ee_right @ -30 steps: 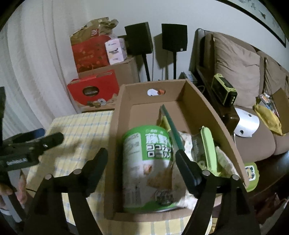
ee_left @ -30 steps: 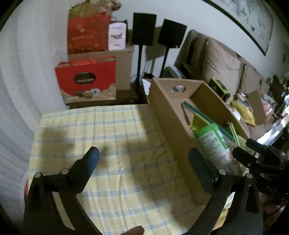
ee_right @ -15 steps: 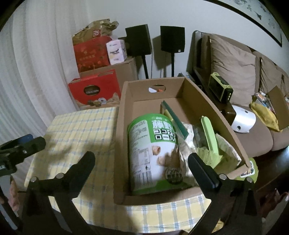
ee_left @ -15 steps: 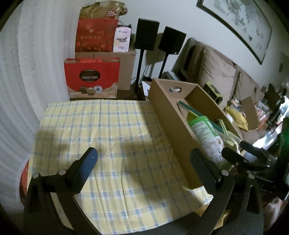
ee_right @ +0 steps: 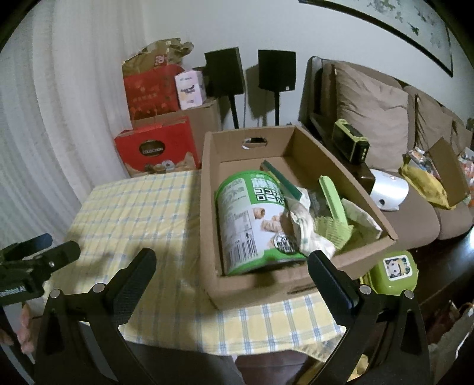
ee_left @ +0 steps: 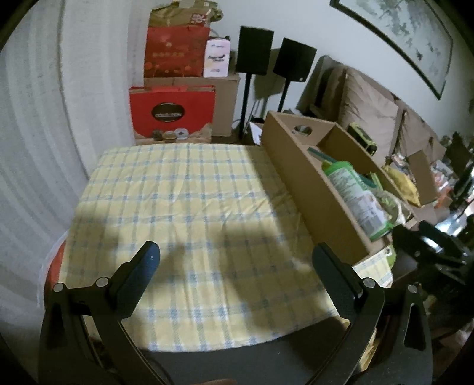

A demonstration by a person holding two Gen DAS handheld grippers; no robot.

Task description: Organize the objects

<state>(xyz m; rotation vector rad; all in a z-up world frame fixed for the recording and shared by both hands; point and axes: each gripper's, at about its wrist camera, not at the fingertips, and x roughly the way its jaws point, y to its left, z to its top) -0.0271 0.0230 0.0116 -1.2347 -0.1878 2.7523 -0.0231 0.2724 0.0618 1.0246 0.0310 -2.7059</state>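
Your right gripper (ee_right: 232,260) and left gripper (ee_left: 234,256) both gape wide, empty. Green-and-white cylindrical snack can (ee_right: 253,219) lies sideways in the open brown cardboard box (ee_right: 251,285) on the yellow checked tablecloth (ee_left: 183,204).

I'm in a home living room — a brown sofa (ee_right: 420,213) with big cushions (ee_right: 370,112) runs off at two o'clock, under a long framed painting (ee_right: 414,26) on the wall. At twelve o'clock two black speakers (ee_right: 251,71) stand on thin poles, and at eleven o'clock red gift bags (ee_right: 157,148) are stacked on cardboard cartons beside a pale curtain (ee_right: 44,118). Right before me is a small table in a yellow checked cloth (ee_left: 183,207) — plainly a household spot
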